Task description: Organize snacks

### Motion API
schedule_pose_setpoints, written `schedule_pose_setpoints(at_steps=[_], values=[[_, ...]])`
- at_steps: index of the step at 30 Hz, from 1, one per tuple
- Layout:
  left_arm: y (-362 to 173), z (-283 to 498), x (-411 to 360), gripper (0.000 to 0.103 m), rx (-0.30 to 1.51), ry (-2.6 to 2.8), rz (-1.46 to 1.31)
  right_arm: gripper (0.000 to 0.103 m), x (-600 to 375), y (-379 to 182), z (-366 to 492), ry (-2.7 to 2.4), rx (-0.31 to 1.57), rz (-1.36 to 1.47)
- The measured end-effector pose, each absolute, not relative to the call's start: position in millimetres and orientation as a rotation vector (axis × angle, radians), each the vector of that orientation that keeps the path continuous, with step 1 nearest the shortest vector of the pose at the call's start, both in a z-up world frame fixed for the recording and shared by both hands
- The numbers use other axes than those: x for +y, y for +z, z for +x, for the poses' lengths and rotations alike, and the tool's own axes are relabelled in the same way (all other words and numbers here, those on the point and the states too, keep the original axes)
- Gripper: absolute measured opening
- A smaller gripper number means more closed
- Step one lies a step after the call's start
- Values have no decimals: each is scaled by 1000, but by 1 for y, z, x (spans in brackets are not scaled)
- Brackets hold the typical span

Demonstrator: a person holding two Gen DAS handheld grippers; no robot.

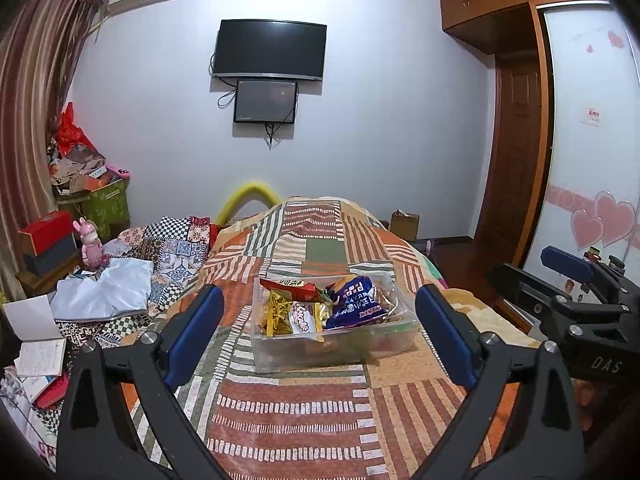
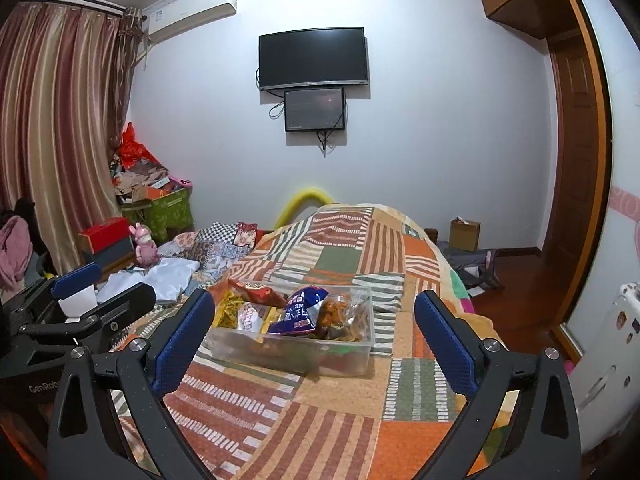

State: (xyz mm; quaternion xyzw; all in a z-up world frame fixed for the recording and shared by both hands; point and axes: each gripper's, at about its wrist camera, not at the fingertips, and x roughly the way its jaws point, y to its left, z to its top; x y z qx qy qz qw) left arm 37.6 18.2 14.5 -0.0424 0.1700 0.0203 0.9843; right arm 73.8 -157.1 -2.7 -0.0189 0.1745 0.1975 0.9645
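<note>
A clear plastic box (image 1: 332,346) stands on the patchwork quilt (image 1: 296,412). Inside lie a blue bag (image 1: 354,300), a red packet (image 1: 290,288), a yellow bag (image 1: 280,312) and a white-and-pink packet (image 1: 304,320). My left gripper (image 1: 318,296) is open, just short of the box, with nothing between its blue pads. In the right wrist view, the box (image 2: 292,350) with its blue bag (image 2: 300,312) sits ahead, slightly left. The right gripper (image 2: 313,300) is open and empty too. Each gripper shows in the other's view: the right gripper (image 1: 536,270) and the left gripper (image 2: 104,286).
A light blue cloth (image 1: 104,292), a pink rabbit figure (image 1: 91,244) and an open notebook (image 1: 38,340) lie left of the quilt. Stacked boxes (image 1: 48,240) and a curtain fill the left side. A wardrobe (image 1: 588,140) and wooden floor are on the right.
</note>
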Motion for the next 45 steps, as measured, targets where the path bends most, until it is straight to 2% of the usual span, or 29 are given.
schedule_pose_setpoints(at_steps=[45], values=[[15,32,19,98,340,11,-83,100,-160,3,66,421,340,-16]])
